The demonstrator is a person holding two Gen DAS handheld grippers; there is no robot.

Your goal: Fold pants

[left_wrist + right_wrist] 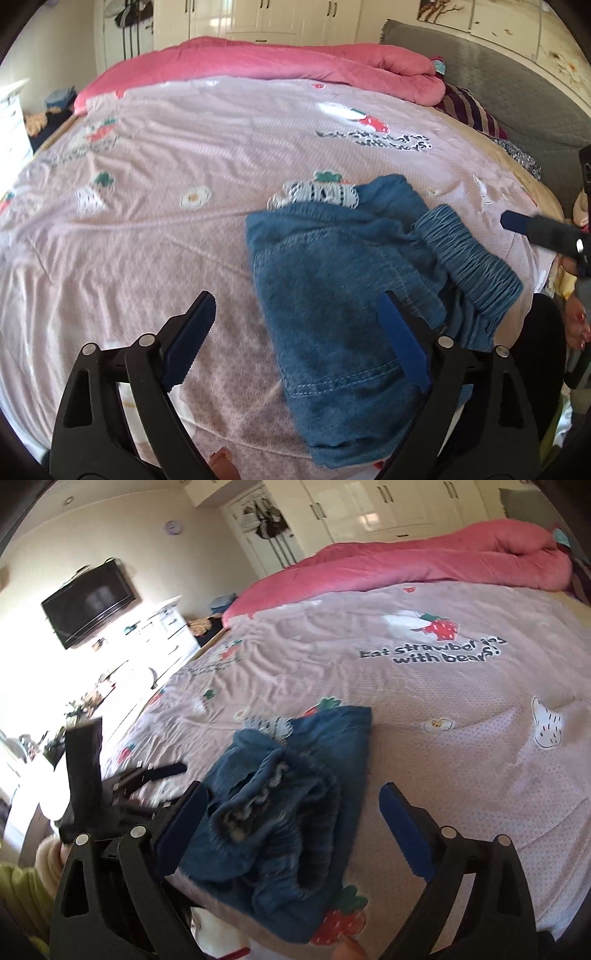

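Note:
Blue denim pants (343, 295) lie folded in a compact pile on the pink printed bedsheet (147, 229), their elastic waistband (469, 258) at the right end. My left gripper (299, 336) is open and empty, just above the sheet, its right finger over the pile's near edge. The right gripper's finger (535, 229) enters at the right edge. In the right wrist view the pants (280, 812) sit between my open, empty right gripper (295, 827) fingers, waistband opening facing me. The left gripper (147, 775) shows at left.
A rolled pink quilt (295, 59) lies along the bed's far side, with a striped cloth (469, 107) and grey headboard (498, 81) at right. White wardrobes (388, 509), a wall TV (88, 602) and a white dresser (162, 635) stand beyond the bed.

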